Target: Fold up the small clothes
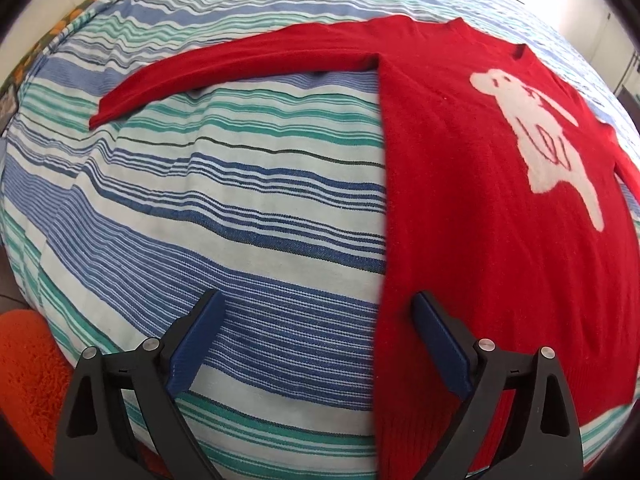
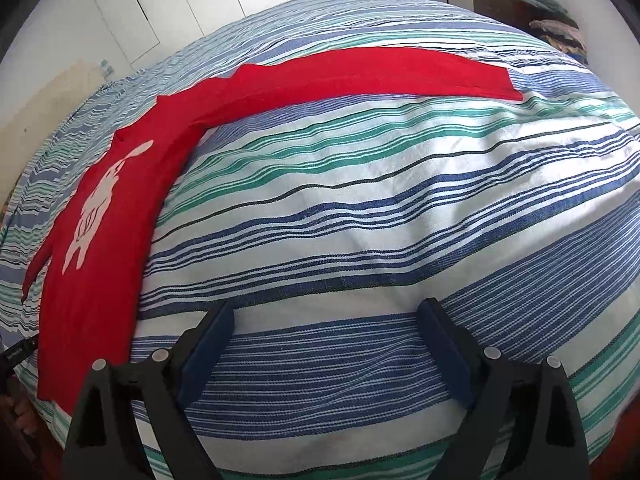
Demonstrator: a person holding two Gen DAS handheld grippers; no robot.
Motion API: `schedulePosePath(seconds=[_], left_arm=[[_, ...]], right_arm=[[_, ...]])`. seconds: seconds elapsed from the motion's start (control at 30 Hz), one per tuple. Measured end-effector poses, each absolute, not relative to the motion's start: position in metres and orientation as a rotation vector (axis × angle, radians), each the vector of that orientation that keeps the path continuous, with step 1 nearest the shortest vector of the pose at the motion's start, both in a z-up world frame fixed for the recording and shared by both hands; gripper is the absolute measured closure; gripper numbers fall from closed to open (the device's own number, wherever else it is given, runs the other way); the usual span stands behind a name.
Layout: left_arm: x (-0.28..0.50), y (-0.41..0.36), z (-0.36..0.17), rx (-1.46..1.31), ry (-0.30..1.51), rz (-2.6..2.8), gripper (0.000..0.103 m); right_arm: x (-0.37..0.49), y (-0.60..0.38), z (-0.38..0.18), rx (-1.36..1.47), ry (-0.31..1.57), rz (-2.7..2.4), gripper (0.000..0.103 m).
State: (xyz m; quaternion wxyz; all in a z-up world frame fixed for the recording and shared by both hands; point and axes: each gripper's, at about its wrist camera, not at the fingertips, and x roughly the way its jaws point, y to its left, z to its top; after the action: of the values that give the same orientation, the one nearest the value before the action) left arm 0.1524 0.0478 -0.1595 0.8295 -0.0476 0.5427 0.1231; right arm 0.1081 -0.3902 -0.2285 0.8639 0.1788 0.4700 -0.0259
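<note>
- A red sweater [image 1: 480, 208] lies flat on a bed [image 1: 248, 216] with a blue, green and white striped cover.
- It looks soft and fuzzy, with a white animal shape [image 1: 544, 136] on the front.
- The left gripper [image 1: 320, 312] has its fingers [image 1: 200, 340] wide open, holding nothing. The sweater's side edge runs between them, and the right finger is over the red cloth.
- One long sleeve [image 1: 224, 76] stretches out far ahead of these fingers.
- The right gripper [image 2: 328, 320] is wide open too, over bare striped cover. The sweater is off to its left.
- Folded cloths [image 2: 556, 24] sit far away on a dark cabinet [image 2: 504, 4].
- An orange fluffy thing [image 1: 28, 368] lies beside the bed.
</note>
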Motion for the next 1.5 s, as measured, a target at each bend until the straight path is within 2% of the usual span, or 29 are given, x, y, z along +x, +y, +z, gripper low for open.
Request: schedulePosePath(seconds=[1.1, 1.5], left_arm=[[0.152, 0.075, -0.157, -0.260, 1.146, 0.257, 0.006], [0.154, 0.066, -0.161, -0.198, 1.158, 0.265, 0.005]], right_arm=[[0.108, -0.377, -0.233, 0.274, 0.989, -0.055, 0.000], [0.108, -0.375, -0.235, 0.264, 0.981, -0.055, 0.000]])
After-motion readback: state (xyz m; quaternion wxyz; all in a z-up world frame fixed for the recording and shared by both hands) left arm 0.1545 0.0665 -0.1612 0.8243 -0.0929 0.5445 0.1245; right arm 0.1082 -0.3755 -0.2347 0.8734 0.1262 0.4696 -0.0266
